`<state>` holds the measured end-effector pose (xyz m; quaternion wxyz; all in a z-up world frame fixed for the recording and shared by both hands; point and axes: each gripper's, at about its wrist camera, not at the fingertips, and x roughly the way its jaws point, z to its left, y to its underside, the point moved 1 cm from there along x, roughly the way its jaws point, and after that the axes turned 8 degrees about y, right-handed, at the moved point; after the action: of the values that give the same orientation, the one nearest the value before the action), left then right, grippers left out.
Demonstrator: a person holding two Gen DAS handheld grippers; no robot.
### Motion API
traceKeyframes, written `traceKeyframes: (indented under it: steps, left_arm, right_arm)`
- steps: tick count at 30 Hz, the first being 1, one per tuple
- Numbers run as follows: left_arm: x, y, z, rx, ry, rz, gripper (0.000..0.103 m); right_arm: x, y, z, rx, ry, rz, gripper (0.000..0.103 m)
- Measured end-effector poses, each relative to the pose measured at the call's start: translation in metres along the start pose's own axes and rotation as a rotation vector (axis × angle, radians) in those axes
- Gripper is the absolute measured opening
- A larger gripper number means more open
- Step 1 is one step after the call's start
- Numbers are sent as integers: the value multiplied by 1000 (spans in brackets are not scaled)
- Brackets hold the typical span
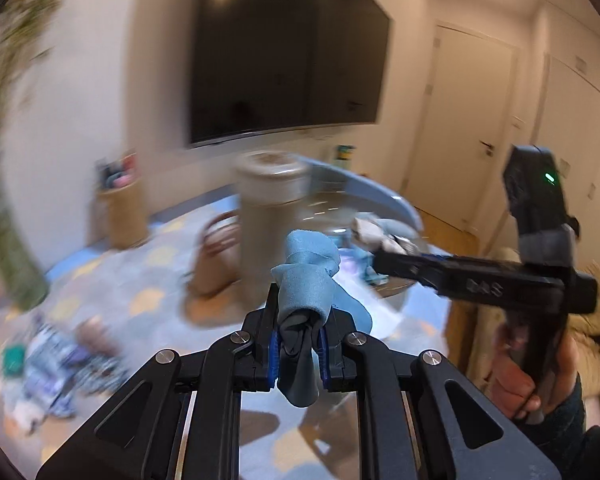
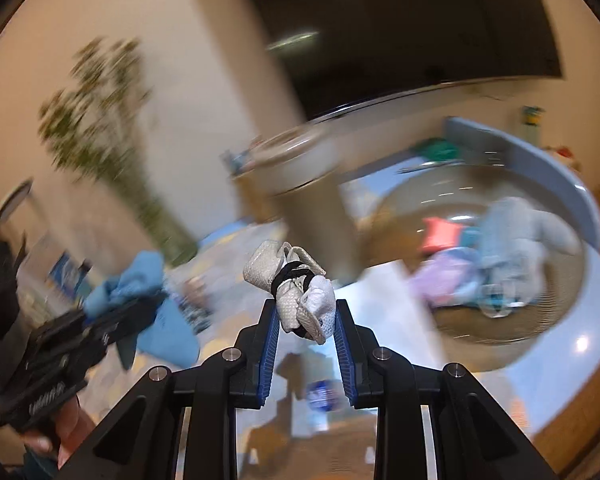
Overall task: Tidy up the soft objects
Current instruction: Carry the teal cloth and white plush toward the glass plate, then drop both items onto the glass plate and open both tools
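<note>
In the left wrist view my left gripper [image 1: 304,320] is shut on a rolled light-blue cloth [image 1: 306,280] that sticks up past the fingertips. Its grey end hangs below the blue pads. To the right a hand holds my right gripper [image 1: 384,260], with a white bundle [image 1: 374,234] at its tip. The right wrist view shows that gripper [image 2: 305,308] shut on the white mesh bundle [image 2: 296,296], which is tied with a black band and raised in the air. At the left of that view, my left gripper [image 2: 152,304] carries the blue cloth [image 2: 140,276].
A tall beige cylindrical bin [image 1: 270,208] stands ahead. Beside it is a round glass table [image 2: 560,320] with a pile of soft items [image 2: 500,264]. A wicker basket [image 1: 124,212] and a plant [image 2: 100,120] stand by the wall. Clothes [image 1: 60,364] lie on the patterned rug.
</note>
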<state>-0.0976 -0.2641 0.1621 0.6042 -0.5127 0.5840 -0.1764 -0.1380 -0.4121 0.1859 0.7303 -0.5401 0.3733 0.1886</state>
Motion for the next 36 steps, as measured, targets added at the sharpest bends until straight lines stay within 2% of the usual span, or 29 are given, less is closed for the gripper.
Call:
traceKeyframes:
  steps: [4, 7, 9, 12, 15, 20, 22, 23, 24, 25, 26, 27, 29, 32, 34, 36]
  left_arm:
    - [33, -23, -27, 41, 66, 8, 12]
    - [57, -36, -38, 43, 77, 15, 12]
    - [73, -44, -48, 72, 38, 14, 12]
    - [94, -54, -61, 144, -77, -19, 12]
    - [116, -67, -63, 118, -88, -9, 12]
    - [149, -78, -65, 133, -158, 11, 14]
    - [160, -79, -65, 159, -205, 7, 15]
    - [165, -79, -67, 178, -214, 1, 26]
    - [169, -79, -69, 192, -214, 5, 33]
    - [173, -78, -69, 197, -210, 15, 44]
    - [175, -76, -69, 193, -203, 24, 49]
    - [175, -74, -67, 183, -183, 35, 54]
    - [169, -70, -67, 172, -137, 33, 72]
    - [151, -67, -75, 190, -92, 6, 72]
    - [132, -62, -84, 217, -43, -13, 72]
    - [107, -57, -92, 257, -33, -46, 72]
  right_arm:
    - [-9, -22, -44, 76, 108, -20, 26]
    - [-11, -41, -68, 118, 217, -38, 26]
    - [-9, -54, -81, 144, 249, -45, 26]
    - [0, -78, -95, 187, 271, -52, 26]
    - [12, -98, -104, 214, 305, -58, 26]
    - [39, -125, -114, 229, 315, -37, 26]
    - [55, -131, -122, 232, 300, -11, 32]
    - [66, -134, -130, 246, 254, 17, 36]
    - [72, -133, -136, 258, 218, 38, 48]
    - [80, -132, -144, 279, 174, 62, 54]
    - [86, -130, -153, 303, 157, 80, 54]
    - [88, -126, -160, 314, 177, 93, 54]
    - [83, -117, -168, 329, 193, 95, 55]
    - [66, -106, -173, 364, 150, 76, 55]
    - [53, -100, -172, 365, 149, 52, 55]
    - [40, -93, -169, 366, 149, 34, 55]
